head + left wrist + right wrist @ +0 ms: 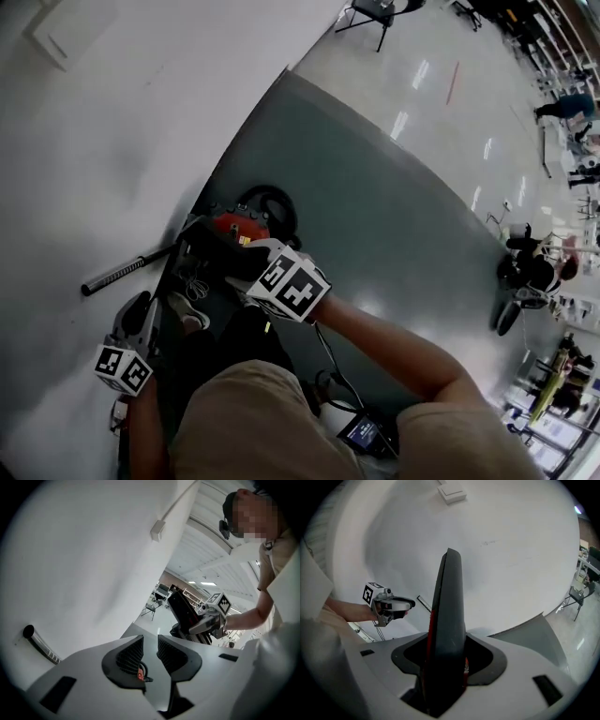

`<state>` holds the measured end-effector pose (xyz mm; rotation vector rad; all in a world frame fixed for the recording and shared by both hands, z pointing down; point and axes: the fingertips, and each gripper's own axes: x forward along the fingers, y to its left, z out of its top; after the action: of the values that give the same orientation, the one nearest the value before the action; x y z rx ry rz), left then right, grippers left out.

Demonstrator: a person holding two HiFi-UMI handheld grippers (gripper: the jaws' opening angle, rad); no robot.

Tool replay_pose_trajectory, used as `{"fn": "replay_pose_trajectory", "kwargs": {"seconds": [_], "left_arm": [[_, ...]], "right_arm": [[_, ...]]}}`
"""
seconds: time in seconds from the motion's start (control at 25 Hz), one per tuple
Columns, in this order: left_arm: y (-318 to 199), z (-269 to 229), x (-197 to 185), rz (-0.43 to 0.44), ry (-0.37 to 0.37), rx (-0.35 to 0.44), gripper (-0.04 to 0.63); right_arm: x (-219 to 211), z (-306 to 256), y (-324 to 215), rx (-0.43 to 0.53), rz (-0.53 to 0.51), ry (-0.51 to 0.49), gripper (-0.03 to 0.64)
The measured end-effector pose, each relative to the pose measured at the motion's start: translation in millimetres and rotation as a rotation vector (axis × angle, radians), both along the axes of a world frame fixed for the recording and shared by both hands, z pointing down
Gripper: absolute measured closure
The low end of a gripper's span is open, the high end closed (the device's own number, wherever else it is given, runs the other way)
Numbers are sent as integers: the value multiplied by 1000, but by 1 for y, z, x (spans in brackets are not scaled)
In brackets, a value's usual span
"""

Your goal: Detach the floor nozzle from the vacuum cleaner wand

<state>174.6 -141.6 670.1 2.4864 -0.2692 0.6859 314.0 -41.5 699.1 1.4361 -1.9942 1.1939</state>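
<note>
At the far left of the head view, a black-and-silver ribbed vacuum wand [127,269] lies on the white surface, just off the edge of the grey floor mat [375,206]. The left gripper [139,309] hangs below it, beside the person's leg, well short of the wand. The left gripper view adds what the head view cannot: the left gripper's jaws [150,646] are released, a narrow gap stands between them and nothing sits in it. The wand [40,645] shows at that view's left edge, with a white rectangular wall plate [158,529] high above.

Toward the middle of the head view stands the red-and-black vacuum cleaner body [239,228], on the mat's near corner. The right gripper [225,255] reaches in against it, but from above the grip itself is buried among dark parts.

The right gripper view settles it. The right gripper [447,660] is clenched on a flat black plastic floor nozzle with a red edge [447,616], which rises upright out of the jaws and fills the centre of that view. To its left the left gripper [410,604] appears, apart from the nozzle, and a thin striped length of the wand [423,603] shows between them.

From the left gripper view the same hold is seen side-on: the right gripper [192,629] grips the dark nozzle [185,609], which tilts up and to the left.
</note>
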Motion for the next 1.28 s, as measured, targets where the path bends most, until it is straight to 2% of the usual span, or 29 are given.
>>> {"fn": "replay_pose_trajectory", "kwargs": {"seconds": [0.16,0.44,0.72,0.92,1.12,1.28], "left_arm": [[-1,-1,15,11,20,-1,502],[8,2,17,62,24,-10,502],[15,-3,1,69,95,-3,500],[14,-24,-41,65,162,7,502],[10,-40,-110,24,200,43,500],[6,-43,-165,-15,221,62,501]], "right_arm": [[7,0,-5,17,14,-5,389],[1,-9,-10,23,51,-16,388],[-17,-25,10,62,120,33,388],[-52,-56,24,124,212,84,388],[-101,-84,27,234,391,20,389],[-135,-98,29,285,456,28,388]]}}
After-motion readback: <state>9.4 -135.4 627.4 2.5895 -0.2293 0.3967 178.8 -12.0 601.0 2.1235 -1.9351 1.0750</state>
